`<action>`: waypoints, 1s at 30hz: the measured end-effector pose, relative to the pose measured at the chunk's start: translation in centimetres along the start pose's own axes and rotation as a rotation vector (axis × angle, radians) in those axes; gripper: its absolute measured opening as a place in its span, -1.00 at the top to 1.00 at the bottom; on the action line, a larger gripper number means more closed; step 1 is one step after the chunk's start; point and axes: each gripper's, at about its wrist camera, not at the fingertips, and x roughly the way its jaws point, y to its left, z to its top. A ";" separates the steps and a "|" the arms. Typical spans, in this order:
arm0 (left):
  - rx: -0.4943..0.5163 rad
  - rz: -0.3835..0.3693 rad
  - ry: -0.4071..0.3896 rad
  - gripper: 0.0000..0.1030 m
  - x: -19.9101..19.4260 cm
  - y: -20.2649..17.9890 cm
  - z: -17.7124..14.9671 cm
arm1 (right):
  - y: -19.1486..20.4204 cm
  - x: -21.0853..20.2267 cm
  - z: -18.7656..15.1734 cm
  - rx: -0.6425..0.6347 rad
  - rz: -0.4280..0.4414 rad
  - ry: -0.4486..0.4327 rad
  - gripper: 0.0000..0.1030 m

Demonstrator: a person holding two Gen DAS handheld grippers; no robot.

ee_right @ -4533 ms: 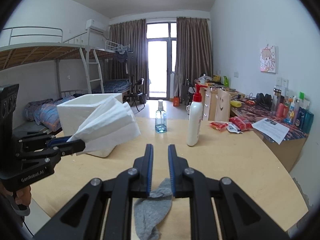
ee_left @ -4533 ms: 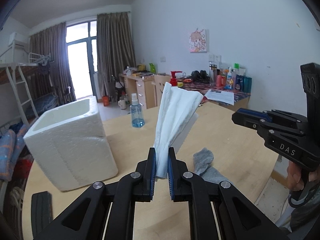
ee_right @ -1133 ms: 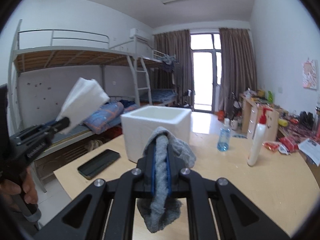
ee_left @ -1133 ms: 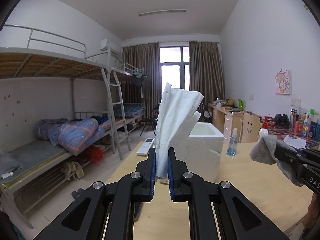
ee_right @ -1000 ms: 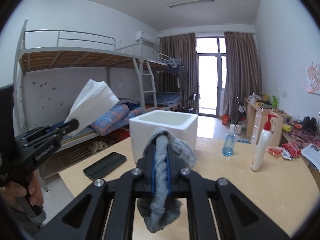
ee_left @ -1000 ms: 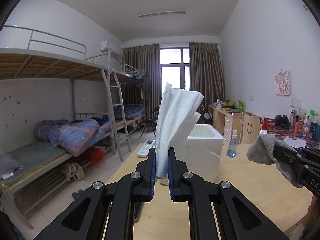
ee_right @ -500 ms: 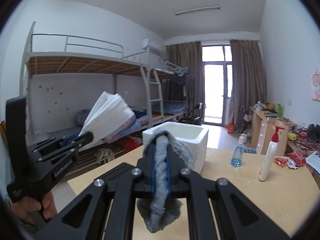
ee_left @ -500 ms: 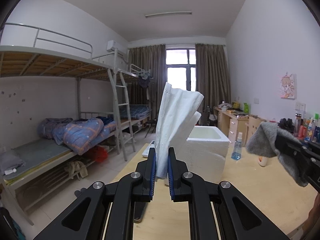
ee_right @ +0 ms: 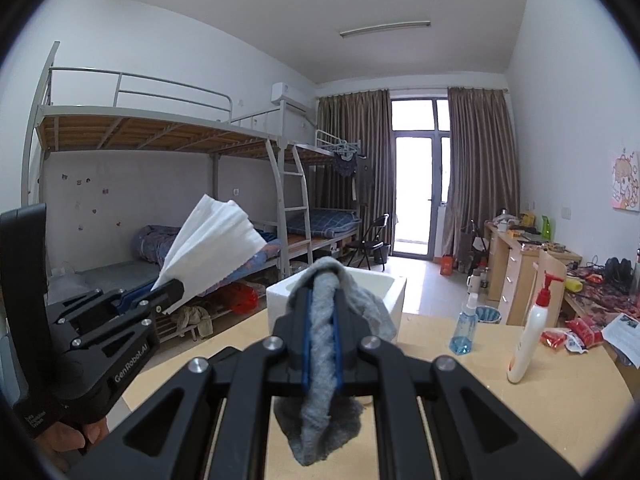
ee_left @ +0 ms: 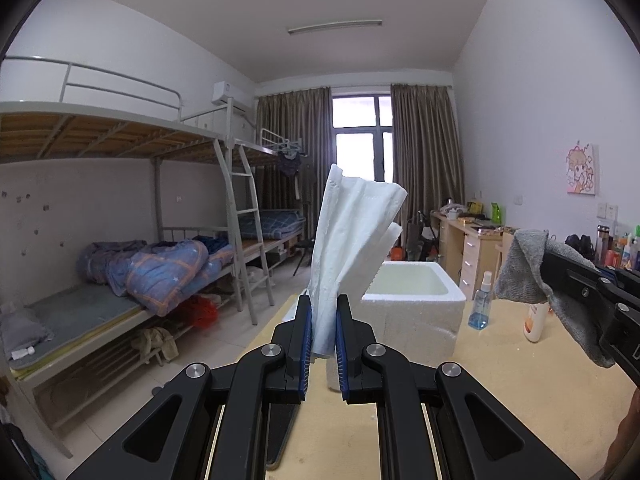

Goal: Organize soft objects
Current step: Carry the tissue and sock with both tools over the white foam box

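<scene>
— Grey knit first, right at the lens: the right gripper [ee_right: 320,350] is clamped on a grey sock [ee_right: 320,412], which bunches above the jaws and sags below them, clear of the table.

— And the other one?

— White tissue [ee_left: 352,236], folded, stands nearly upright out of the left gripper [ee_left: 320,344], whose jaws are pressed together on its lower end. In the right wrist view that same tissue [ee_right: 216,252] fans up and to the right from the left gripper [ee_right: 170,292], with a hand [ee_right: 68,446] under the handle.

— So both are loaded. Where would they go?

— My guess is the white foam box [ee_left: 412,300], open at the top, sitting on the wooden table [ee_left: 520,392]. It lies ahead of both grippers and lower than what they carry.

— Which is nearer?

— Hard to call. From the right wrist the foam box [ee_right: 384,288] shows straight behind the sock, so the right looks better lined up; from the left wrist it sits ahead and slightly right of the tissue.

— Beyond the box?

— A blue spray bottle [ee_right: 464,326] and a white pump bottle [ee_right: 528,330], standing apart on the table.
</scene>
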 end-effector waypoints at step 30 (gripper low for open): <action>0.024 -0.117 0.068 0.77 9.1 -1.7 3.6 | -1.5 7.6 2.6 0.005 -0.043 0.087 0.77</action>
